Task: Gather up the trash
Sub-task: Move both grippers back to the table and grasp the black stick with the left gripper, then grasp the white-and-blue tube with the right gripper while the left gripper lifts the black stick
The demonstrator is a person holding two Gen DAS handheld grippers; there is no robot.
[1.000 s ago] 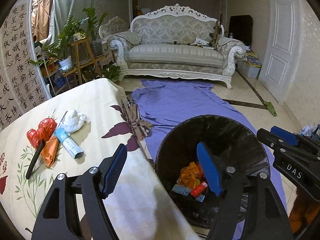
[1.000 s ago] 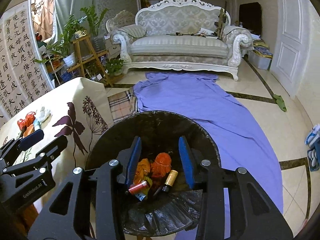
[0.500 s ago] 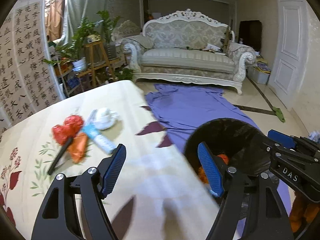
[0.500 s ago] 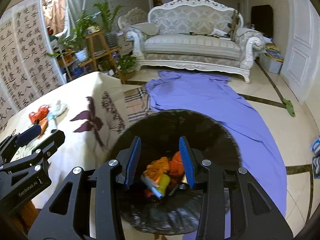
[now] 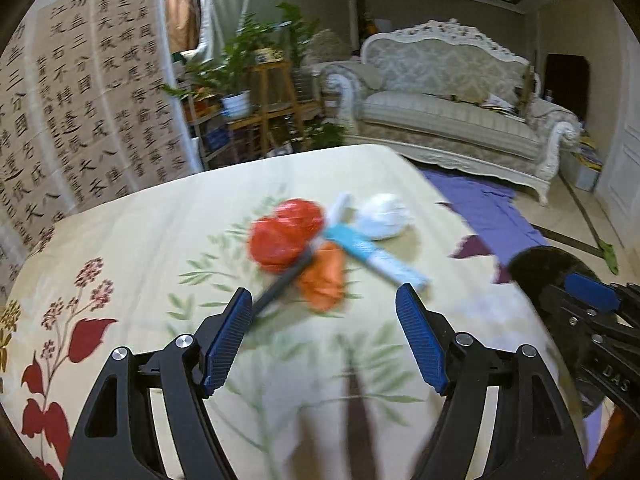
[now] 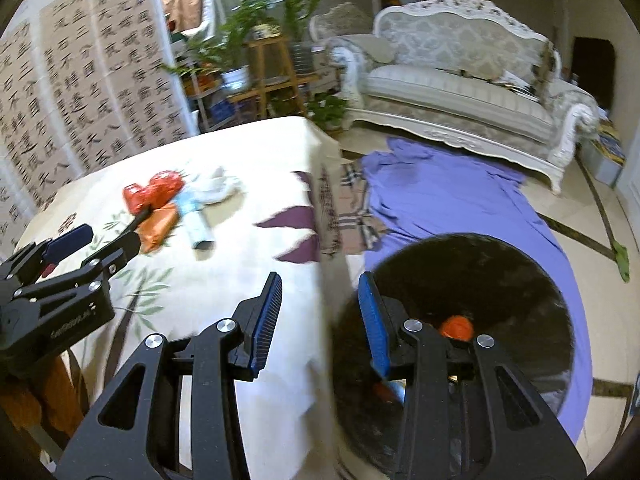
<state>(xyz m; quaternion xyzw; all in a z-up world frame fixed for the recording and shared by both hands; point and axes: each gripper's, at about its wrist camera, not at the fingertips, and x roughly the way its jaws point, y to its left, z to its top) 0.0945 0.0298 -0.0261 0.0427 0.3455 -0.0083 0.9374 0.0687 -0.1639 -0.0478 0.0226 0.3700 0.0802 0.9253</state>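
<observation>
**Trash pile dead ahead of the left claw**

The trash lies in one small heap on the worktop [image 5: 132,232], just beyond the left claw [image 5: 324,322] and a little left of its midline. Counted in the left view: one red wrapper [image 5: 286,234], one orange packet [image 5: 324,280], one black pen [image 5: 280,284], one blue-and-white tube [image 5: 372,254] and one white tissue wad [image 5: 384,216], five pieces, touching or overlapping. The pen runs from near-left to far-right, its near end close by the left finger; the tube runs from far-left to near-right, crossing the claw's line. Motion blur hides finer edges.

The left claw stands wide and empty, and is clearly the nearer one. The right claw [image 6: 320,312] is also parted, narrower, and empty; it sits at the worktop's right edge, the heap well off to its far left.

One black-lined bin [image 6: 500,272] stands on the floor to the right, with some orange scraps showing inside. My guess is the pen or orange packet comes first.
</observation>
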